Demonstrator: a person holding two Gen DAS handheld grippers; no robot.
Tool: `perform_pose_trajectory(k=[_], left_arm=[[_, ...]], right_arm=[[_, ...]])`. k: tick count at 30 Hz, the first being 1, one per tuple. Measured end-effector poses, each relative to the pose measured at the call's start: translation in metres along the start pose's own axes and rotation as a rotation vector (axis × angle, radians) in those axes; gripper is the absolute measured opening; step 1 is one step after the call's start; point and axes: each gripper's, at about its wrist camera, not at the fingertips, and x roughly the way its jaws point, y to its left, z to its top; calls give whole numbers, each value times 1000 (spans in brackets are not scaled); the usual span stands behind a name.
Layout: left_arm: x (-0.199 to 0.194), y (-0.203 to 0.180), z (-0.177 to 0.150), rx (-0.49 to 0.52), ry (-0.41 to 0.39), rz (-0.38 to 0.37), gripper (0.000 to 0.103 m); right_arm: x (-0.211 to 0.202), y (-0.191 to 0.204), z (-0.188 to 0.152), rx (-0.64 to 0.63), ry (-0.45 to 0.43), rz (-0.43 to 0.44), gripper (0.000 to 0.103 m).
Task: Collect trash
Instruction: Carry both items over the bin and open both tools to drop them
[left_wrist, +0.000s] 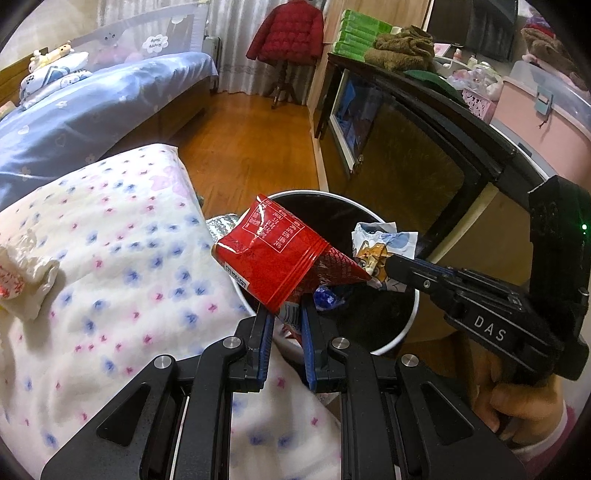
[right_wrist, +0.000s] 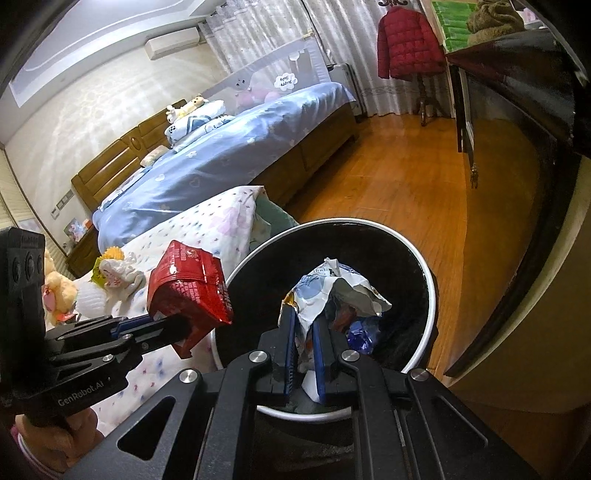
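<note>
We hold a piece of trash in each gripper, both over the round white-rimmed bin (left_wrist: 404, 332) with its black liner, which stands on the wooden floor just beside the flowered quilt (left_wrist: 110, 236). The left gripper (left_wrist: 287, 314) has its blue-padded jaws drawn narrow, pinching the lower edge of a red snack bag (left_wrist: 273, 254). The bag is glossy and creased, with a white-printed nutrition table on one face, ribbed seal lines across it and a barcode patch at one corner; it stands up from the jaws and hangs partly over the bin's near rim. The right gripper (right_wrist: 306, 328) is likewise closed down tight, clamped on a crumpled white wrapper (right_wrist: 332, 291) printed with pale blue patches and a small orange cartoon figure; its torn, folded edges stick up above the pads, and it sits over the bin's opening. Down inside the liner we can make out a blue, shiny scrap (right_wrist: 360, 338) and some other dark litter we cannot tell apart. On the quilt, well apart from the bin, lies a wad of white crumpled paper (left_wrist: 29, 284) with red marks.
</note>
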Motion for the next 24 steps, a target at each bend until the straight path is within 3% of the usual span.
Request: perform_pose_trajectory(k=[13, 16, 18, 22, 24], left_arm=[[18, -9, 9, 14, 39, -12, 16], [18, -9, 10, 13, 43, -12, 25], [14, -6, 8, 5, 33, -1, 43], [4, 5, 0, -24, 16, 4, 47], [-4, 11, -7, -43, 6, 12, 49]], right_arm=[[10, -9, 8, 29, 28, -7, 9], [12, -11, 9, 39, 41, -16, 15], [14, -13, 9, 56, 49, -12, 22], [11, -15, 8, 69, 39, -16, 40], [7, -13, 7, 72, 34, -10, 42]])
